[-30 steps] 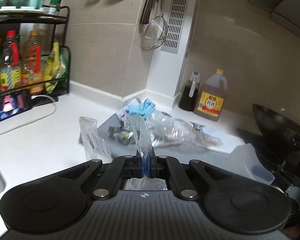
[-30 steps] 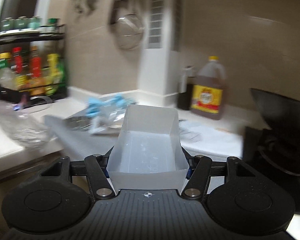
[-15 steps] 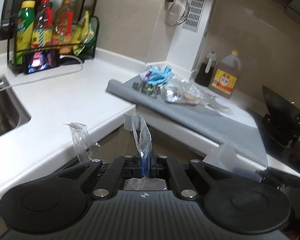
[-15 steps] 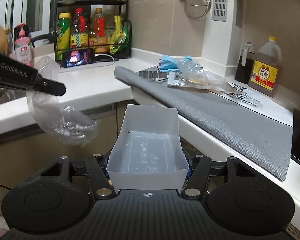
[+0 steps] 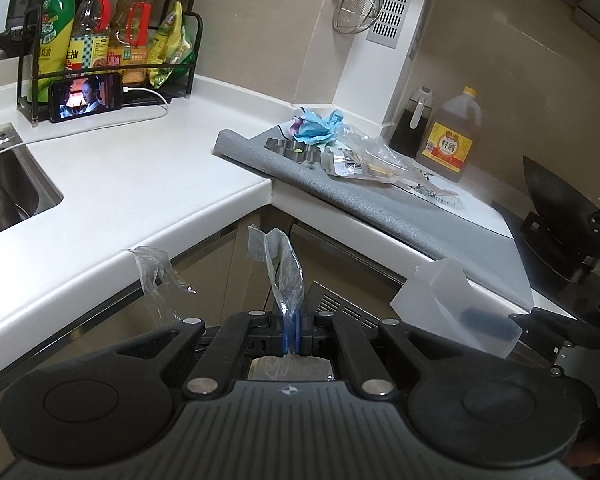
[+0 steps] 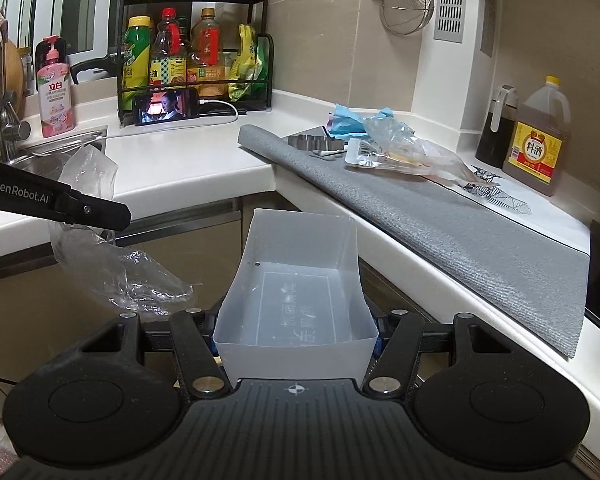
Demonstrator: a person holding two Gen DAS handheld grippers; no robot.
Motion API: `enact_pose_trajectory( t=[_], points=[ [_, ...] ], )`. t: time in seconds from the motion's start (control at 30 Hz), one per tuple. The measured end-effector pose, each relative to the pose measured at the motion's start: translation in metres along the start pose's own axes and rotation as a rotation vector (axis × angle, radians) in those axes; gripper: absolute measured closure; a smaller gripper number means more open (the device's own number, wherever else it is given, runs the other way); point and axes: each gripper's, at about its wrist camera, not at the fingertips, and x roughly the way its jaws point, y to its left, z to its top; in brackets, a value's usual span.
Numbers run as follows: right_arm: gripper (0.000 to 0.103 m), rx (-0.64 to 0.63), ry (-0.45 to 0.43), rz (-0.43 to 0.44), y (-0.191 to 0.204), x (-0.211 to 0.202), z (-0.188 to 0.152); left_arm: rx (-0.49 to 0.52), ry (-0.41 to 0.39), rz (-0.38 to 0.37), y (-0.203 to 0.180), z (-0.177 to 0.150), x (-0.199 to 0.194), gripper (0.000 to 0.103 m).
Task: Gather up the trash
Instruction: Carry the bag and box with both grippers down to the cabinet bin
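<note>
My left gripper [image 5: 291, 334] is shut on a clear plastic bag [image 5: 283, 270], whose crumpled body [image 6: 112, 256] hangs below the left gripper [image 6: 118, 216] in the right wrist view. My right gripper [image 6: 296, 344] is shut on a translucent white plastic box [image 6: 296, 292], which also shows at the right of the left wrist view as the box [image 5: 452, 304]. Both grippers hover in front of the counter corner, off its edge. More trash lies on the grey mat [image 5: 400, 216]: a crumpled blue wrapper [image 5: 320, 126] and a clear food packet [image 5: 364, 160].
A white counter [image 5: 140, 184] wraps the corner, with a sink [image 5: 8, 196] at left. A bottle rack [image 6: 196, 52] and a phone [image 6: 166, 108] stand at the back. Two bottles [image 6: 536, 136] sit by the wall and a black wok [image 5: 556, 204] on the stove at right.
Both grippers have pulled back and down from the counter, carrying the bag and the box. The trash pile on the mat now lies farther away.
</note>
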Motion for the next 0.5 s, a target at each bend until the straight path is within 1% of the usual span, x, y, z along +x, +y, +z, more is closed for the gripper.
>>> enact_pose_trajectory(
  t=[0.5],
  points=[
    [0.040,0.000,0.015,0.007,0.0000,0.0035,-0.0019,0.001,0.005,-0.005,-0.0014,-0.0020,0.0008,0.100]
  ],
)
